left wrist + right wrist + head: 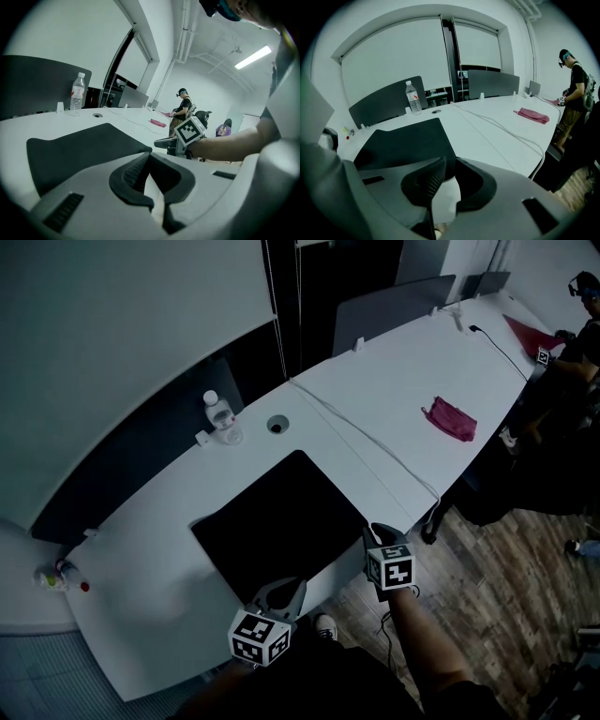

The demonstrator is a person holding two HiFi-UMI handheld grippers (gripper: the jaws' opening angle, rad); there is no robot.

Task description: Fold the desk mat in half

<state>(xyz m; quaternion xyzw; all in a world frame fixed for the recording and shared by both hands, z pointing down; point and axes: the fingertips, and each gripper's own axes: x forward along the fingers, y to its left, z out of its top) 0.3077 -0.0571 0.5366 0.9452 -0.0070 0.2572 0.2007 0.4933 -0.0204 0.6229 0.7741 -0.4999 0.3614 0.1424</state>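
At table [375,409] near edge | left gripper [149,156] jaws grip desk mat [281,521] | right gripper [450,162] jaws apart

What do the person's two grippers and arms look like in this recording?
The left gripper and right gripper both have pale grey bodies with dark, ribbed, curved jaw pads. Each carries a white cube with black square markers. The right forearm is bare.
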